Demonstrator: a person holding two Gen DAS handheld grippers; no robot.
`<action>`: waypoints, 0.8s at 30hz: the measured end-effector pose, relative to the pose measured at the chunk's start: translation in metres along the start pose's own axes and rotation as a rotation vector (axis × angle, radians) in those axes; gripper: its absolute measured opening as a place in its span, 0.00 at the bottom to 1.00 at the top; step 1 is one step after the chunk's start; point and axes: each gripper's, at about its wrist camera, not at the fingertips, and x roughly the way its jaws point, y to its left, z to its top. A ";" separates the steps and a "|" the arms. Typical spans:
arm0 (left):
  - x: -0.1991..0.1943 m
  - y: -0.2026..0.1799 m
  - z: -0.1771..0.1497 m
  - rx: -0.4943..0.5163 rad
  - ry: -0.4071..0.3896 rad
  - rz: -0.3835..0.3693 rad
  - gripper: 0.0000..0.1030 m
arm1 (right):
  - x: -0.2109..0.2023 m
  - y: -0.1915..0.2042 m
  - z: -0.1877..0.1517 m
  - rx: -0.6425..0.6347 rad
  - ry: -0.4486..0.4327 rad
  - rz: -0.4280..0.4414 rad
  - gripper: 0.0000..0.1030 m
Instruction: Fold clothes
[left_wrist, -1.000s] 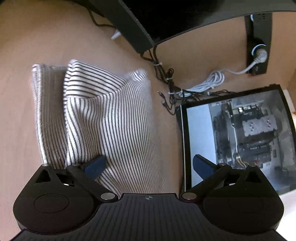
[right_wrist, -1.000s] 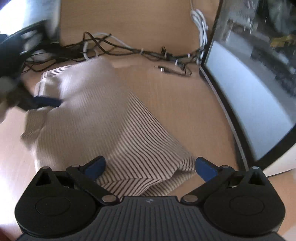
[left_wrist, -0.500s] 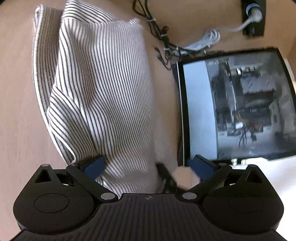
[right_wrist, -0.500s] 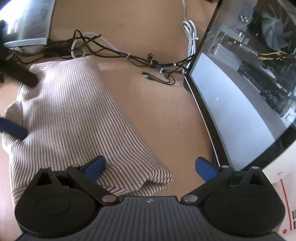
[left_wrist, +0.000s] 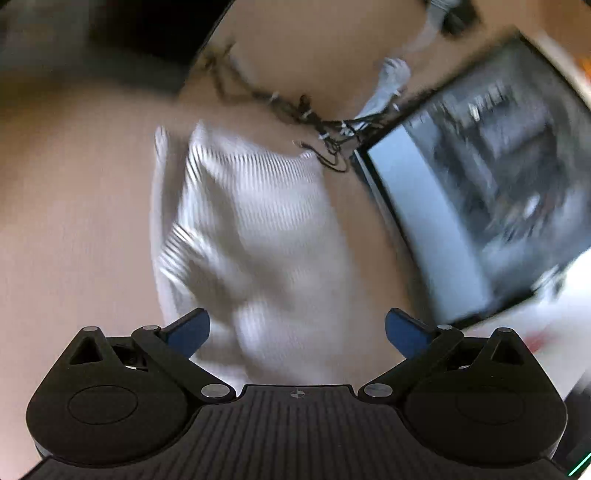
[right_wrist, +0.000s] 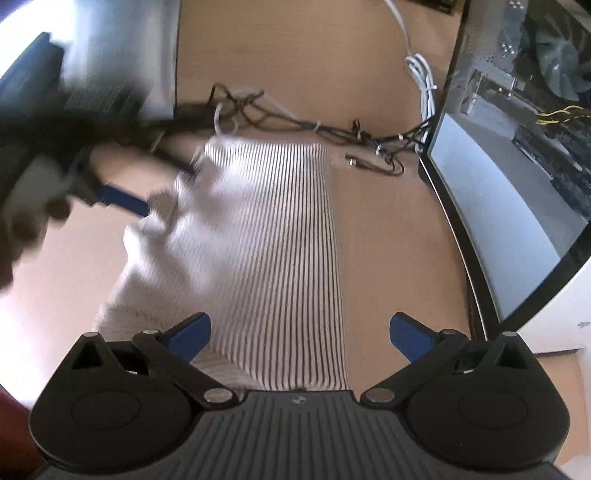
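Left wrist view is motion-blurred throughout; right wrist view is sharp except at its left edge. Only the right view shows the stripes of the folded striped cloth (right_wrist: 280, 258) cleanly. It also shows the left gripper (right_wrist: 122, 195) as a dark smear with one blue finger at the cloth's far-left corner. Whether it touches the cloth there I cannot tell.

Near: right gripper (right_wrist: 300, 332) jaws spread wide, nothing between them. The cloth's near end runs under the gap and toward its left finger; contact unclear. In its own view the left gripper (left_wrist: 297, 328) is likewise spread wide and empty, with the cloth (left_wrist: 251, 236) lying ahead and under its left finger.

Middle: cloth lies flat on the wooden desk (right_wrist: 388, 258), a long narrow fold running away from both cameras. Its left side is bunched and blurred.

Right of the cloth, apart from it: a computer case (right_wrist: 517, 192) with a glass side panel, its parts visible inside.

Far: a tangle of black cables (right_wrist: 332, 129) just beyond the cloth's far edge. A coiled white cable (right_wrist: 424, 85) lies beside the case. A dark monitor base (left_wrist: 122, 40) sits at top left of the left view.
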 end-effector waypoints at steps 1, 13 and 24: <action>-0.006 -0.003 -0.006 0.074 -0.016 0.073 1.00 | 0.002 -0.001 0.006 0.009 -0.009 0.017 1.00; -0.048 0.043 -0.029 0.052 -0.060 0.367 1.00 | 0.045 0.042 0.000 -0.056 0.031 0.179 1.00; -0.014 -0.014 -0.018 0.204 -0.054 0.264 1.00 | 0.040 0.027 0.012 -0.042 0.088 0.233 1.00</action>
